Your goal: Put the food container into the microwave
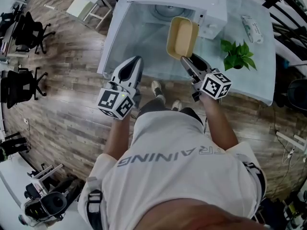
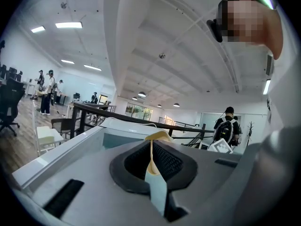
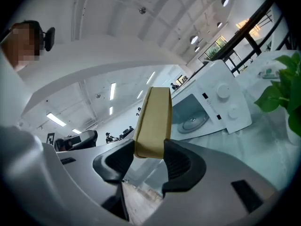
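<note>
A tan food container [image 1: 182, 36] hangs in front of the open white microwave [image 1: 211, 4]. My right gripper [image 1: 186, 61] is shut on its near end. In the right gripper view the container [image 3: 153, 117] rises as a narrow slab between the black pads [image 3: 176, 161] of my right gripper [image 3: 149, 152], with the microwave [image 3: 221, 102] and its turntable [image 3: 190, 124] behind it. My left gripper [image 1: 135, 63] hovers near the swung-out microwave door [image 1: 127, 37], apart from the container. In the left gripper view my left gripper [image 2: 151, 166] holds nothing, and its jaws show only a thin slit.
The microwave stands on a glass-topped table [image 1: 259, 80]. A small green plant [image 1: 237, 54] sits just right of my right gripper, and a white packet [image 1: 252, 28] lies further back. Office chairs [image 1: 29, 32] stand on the wooden floor to the left.
</note>
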Demonstrator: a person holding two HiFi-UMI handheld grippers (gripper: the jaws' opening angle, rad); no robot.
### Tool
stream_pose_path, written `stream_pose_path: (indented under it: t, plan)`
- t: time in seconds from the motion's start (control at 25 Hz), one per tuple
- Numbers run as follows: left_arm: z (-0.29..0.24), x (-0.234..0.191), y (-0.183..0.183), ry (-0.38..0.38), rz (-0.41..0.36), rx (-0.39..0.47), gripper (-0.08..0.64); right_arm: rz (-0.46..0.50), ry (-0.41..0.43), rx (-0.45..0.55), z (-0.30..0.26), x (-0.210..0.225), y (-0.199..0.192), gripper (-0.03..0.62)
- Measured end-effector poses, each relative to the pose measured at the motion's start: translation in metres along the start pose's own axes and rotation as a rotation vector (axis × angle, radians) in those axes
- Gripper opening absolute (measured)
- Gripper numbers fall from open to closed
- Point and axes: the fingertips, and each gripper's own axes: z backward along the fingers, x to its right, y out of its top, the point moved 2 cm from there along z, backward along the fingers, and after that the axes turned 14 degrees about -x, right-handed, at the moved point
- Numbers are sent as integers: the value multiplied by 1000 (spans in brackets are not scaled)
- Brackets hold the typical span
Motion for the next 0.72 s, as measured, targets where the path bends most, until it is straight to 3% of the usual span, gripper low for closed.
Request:
stream_pose_path:
  t: [0.48,0.72]
  plan:
    - [-39,-40,15,-25,15,-40,41,-369,150,-42,-114,60,3,212]
    - [-53,-47,18,-54,31,-61,41,-459,162,-9,-162,89,19,213]
